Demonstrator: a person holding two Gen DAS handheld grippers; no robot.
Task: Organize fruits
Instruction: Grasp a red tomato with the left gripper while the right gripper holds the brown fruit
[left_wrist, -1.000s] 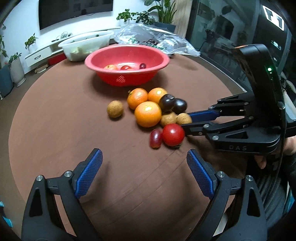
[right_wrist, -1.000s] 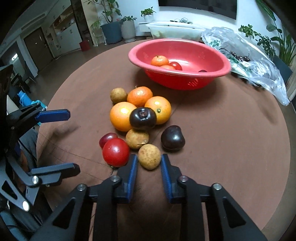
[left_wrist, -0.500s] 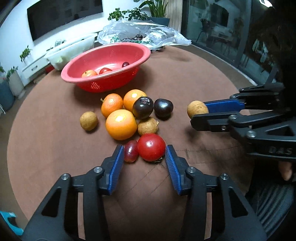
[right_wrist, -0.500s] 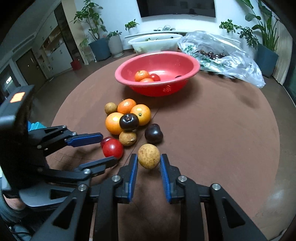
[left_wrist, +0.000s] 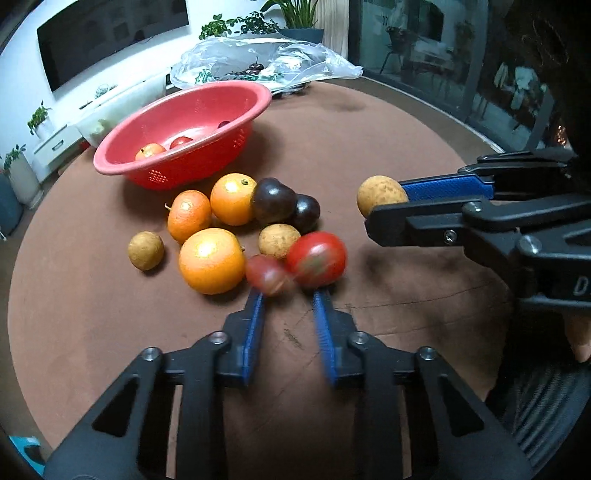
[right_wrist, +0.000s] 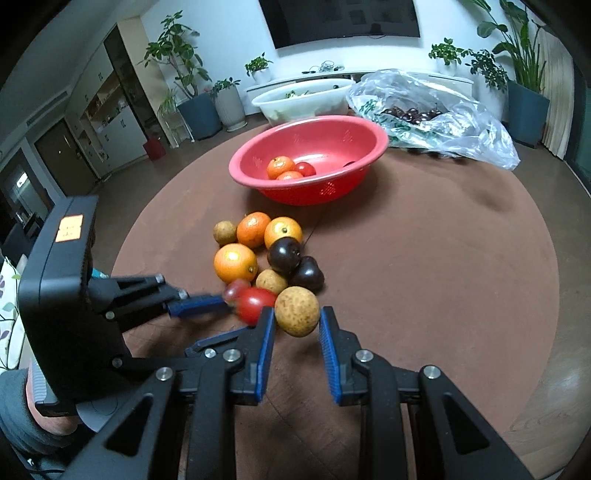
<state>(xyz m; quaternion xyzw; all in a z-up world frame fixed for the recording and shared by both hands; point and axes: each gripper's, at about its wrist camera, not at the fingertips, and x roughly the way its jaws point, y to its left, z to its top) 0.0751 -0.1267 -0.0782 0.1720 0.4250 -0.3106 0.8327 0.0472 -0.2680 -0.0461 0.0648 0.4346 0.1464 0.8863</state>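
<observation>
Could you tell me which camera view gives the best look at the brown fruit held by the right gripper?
The right wrist view: the brown fruit sits large and unobstructed between the right gripper fingers. The left wrist view shows it from the side, smaller, partly hidden by one finger.

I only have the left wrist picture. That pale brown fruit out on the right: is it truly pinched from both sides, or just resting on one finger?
Observer: In the right wrist view, the brown fruit sits between both blue pads of the right gripper, with no gap showing.
Operator: And the red bowl? I count one orange fruit in it.
Observer: Two orange fruits lie in the red bowl, beside a tomato.
Operator: Anything behind my own tool?
Observer: The left gripper carries a black box with an orange sticker.
</observation>
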